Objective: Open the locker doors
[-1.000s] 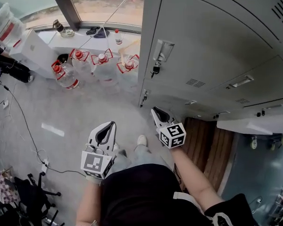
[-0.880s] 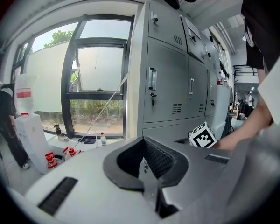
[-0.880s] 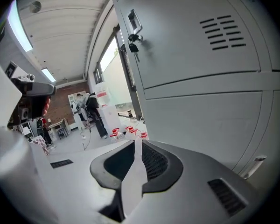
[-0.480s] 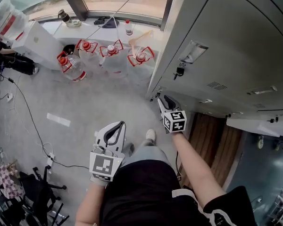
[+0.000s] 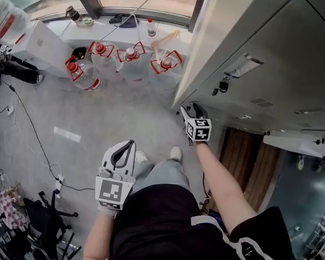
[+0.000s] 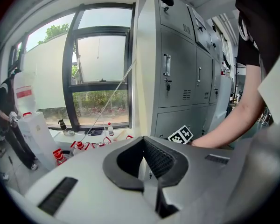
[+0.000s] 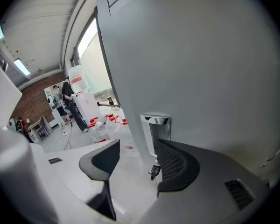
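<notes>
Grey lockers [image 5: 271, 42] fill the right of the head view, their doors closed. My right gripper [image 5: 190, 111] is at the left edge of a lower locker door, its jaws opening wide. In the right gripper view the chrome recessed handle [image 7: 155, 127] of that door stands just beyond my right gripper [image 7: 137, 148], and a key [image 7: 153, 171] hangs under it. The pads are clear of the handle. My left gripper [image 5: 121, 153] hangs low by the person's left leg, shut and empty. The left gripper view has my left gripper [image 6: 143, 141] pointing at the locker row [image 6: 177, 69].
Three water jugs with red handles [image 5: 131, 61] stand on the floor by the window. A white box [image 5: 40, 45] and a person in dark clothes [image 5: 11, 72] are at the far left. Cables [image 5: 32, 129] trail across the floor. Wooden boards [image 5: 249, 167] lie below the lockers.
The right gripper has moved forward to the lower locker's handle and its jaws have gone from shut to wide apart. The left gripper has stayed low and shut.
</notes>
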{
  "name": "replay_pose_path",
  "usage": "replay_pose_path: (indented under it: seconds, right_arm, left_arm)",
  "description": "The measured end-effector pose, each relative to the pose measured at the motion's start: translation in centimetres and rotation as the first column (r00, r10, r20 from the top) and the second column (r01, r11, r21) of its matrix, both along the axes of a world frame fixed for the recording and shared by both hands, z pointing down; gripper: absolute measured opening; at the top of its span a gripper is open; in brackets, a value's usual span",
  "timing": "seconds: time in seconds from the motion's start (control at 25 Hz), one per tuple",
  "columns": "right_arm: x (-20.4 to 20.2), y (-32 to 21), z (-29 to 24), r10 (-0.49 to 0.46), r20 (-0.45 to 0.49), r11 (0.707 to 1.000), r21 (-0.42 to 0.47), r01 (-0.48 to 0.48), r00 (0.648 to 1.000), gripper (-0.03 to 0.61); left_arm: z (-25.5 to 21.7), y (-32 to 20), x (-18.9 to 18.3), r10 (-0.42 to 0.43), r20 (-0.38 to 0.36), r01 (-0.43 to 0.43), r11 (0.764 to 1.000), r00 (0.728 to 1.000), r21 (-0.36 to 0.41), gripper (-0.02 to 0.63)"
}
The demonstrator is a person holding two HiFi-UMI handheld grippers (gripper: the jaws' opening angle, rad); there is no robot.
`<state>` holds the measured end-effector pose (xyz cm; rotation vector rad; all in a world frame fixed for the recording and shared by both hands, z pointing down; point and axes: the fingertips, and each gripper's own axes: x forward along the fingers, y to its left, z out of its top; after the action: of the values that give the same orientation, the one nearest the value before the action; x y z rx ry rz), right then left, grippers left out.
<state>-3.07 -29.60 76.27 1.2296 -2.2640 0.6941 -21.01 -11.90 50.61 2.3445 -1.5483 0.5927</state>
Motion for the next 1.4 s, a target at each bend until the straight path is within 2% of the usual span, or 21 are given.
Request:
replay_pose_path:
  seconds: [0.24,0.44,0.8,1.16,1.4]
  right_arm:
    - [-0.2,-1.1,1.4,0.041,-0.002,0.999,-0.016,-0.041,0.999,0.259]
    - [-1.0,-1.6,1.7,0.031,-0.021,0.999,-0.008,-0.031,0.999,0.259]
    - [-1.2,-1.9,1.5,0.131,0.013,0.991,-0.038,-0.131,0.991,0.259]
    - [-0.4,1.8,1.7,0.158,-0.005,0.987,-0.036,-0.158,0.987,0.235]
    - [0.6,4.4,1.8,0.219,-0.017,0.975,-0.033,-0.219,0.976,0.190]
  left_arm:
    - [0.5,1.1,-2.1,0.002,0.016,-0.002,1.000,1.000,-0.016,0.018]
    - [0.8,1.5,-2.6,0.017,0.019,-0.017,1.000,1.000,-0.025,0.018]
    - [1.3,2.1,-3.1,0.060,0.012,-0.060,0.998,0.998,-0.034,0.018]
    - [1.5,3.2,-3.4,0.119,-0.006,-0.120,0.993,0.993,-0.024,0.018]
    - [1.7,4.3,-3.4,0.164,-0.016,-0.164,0.986,0.986,-0.019,0.018]
